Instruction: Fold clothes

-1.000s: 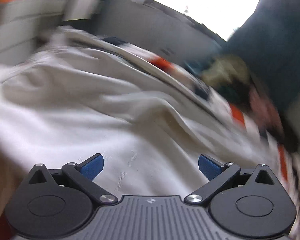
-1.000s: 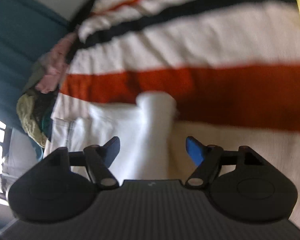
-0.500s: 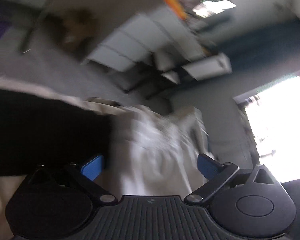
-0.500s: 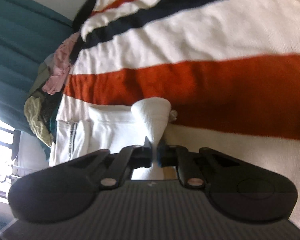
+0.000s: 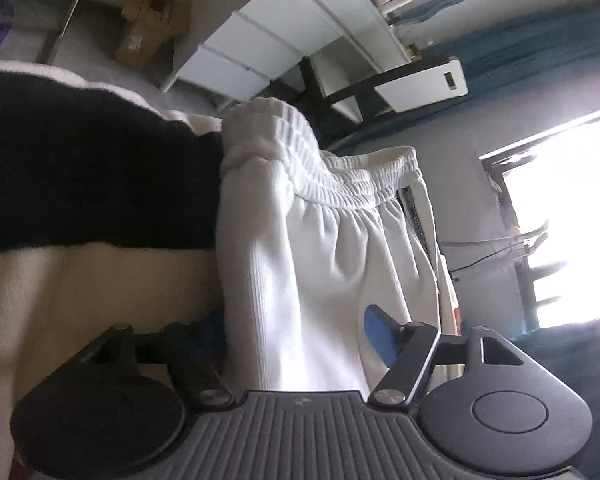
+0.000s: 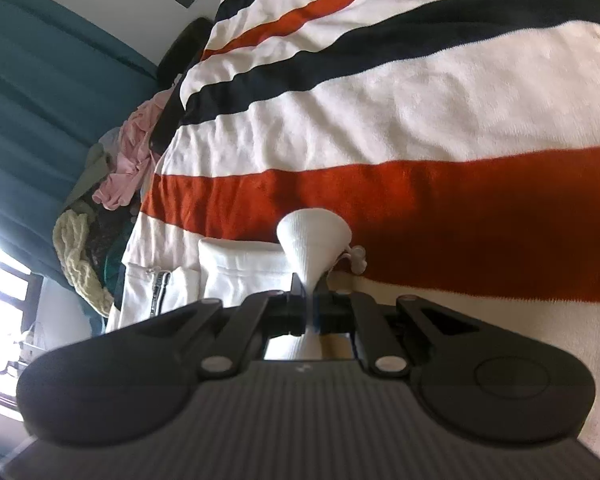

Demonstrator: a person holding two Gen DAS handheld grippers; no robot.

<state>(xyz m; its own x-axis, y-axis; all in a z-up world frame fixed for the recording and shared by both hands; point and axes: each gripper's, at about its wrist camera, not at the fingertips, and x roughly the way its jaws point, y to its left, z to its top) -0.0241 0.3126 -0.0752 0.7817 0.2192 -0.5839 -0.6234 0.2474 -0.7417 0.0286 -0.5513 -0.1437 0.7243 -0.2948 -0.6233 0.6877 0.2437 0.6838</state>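
Note:
White sweatpants point(image 5: 324, 248) with a ribbed elastic waistband lie on a striped blanket point(image 6: 420, 92) of white, orange-red and navy bands. In the left wrist view a fold of the pants runs between the fingers of my left gripper point(image 5: 296, 336), which stands open; its left pad is half hidden behind the cloth. In the right wrist view my right gripper point(image 6: 310, 300) is shut on a pinched-up corner of the sweatpants point(image 6: 314, 236), with a drawstring end point(image 6: 356, 258) hanging just beside it.
A heap of other clothes point(image 6: 112, 184), pink and pale knit, sits at the blanket's left edge by a teal curtain point(image 6: 40, 92). Beyond the bed are white drawers point(image 5: 268, 48), a cardboard box point(image 5: 148, 28) on the floor and a bright window point(image 5: 572, 220).
My right gripper closed on the white corner and has kept hold of it. My left gripper swung round to the waistband, and cloth now lies between its open fingers.

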